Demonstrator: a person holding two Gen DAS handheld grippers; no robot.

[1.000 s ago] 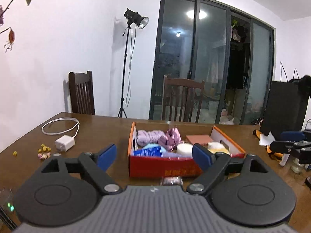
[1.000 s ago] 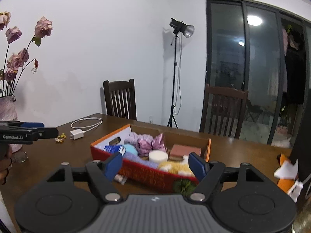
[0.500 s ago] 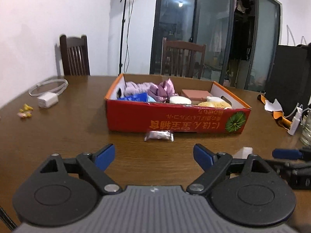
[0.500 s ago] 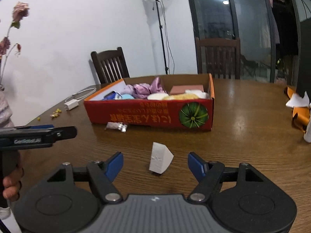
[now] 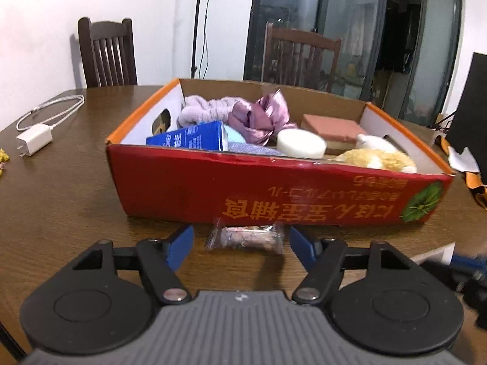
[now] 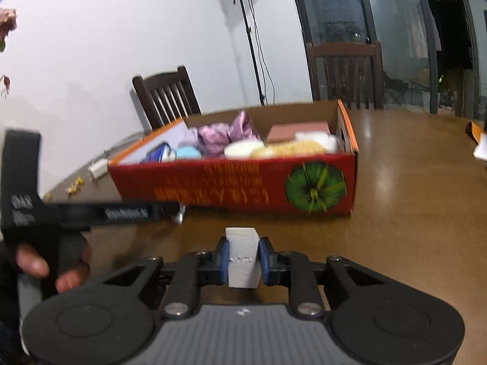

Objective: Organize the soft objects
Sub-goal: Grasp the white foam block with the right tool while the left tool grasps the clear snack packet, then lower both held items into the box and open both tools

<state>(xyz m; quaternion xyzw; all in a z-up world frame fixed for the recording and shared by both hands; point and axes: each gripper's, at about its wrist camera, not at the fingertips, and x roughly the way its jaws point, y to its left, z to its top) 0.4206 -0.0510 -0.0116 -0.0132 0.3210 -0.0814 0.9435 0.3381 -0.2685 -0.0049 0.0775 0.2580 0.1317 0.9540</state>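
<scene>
The right gripper (image 6: 243,258) pinches a white block (image 6: 243,255); the left gripper (image 5: 240,243), jaws just narrowing, straddles a wrapped candy (image 5: 245,237) untouched.

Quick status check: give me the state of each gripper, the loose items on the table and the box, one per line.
right gripper: shut on the white foam block, jaws just closed.
white foam block: pinched upright between the pads.
left gripper: open, jaws just narrowed, pads either side of the wrapped candy, not touching.
wrapped candy: lying on the table in front of the box.
red cardboard box: open-topped, holding soft items.
white charger: on the table, cable attached.
</scene>
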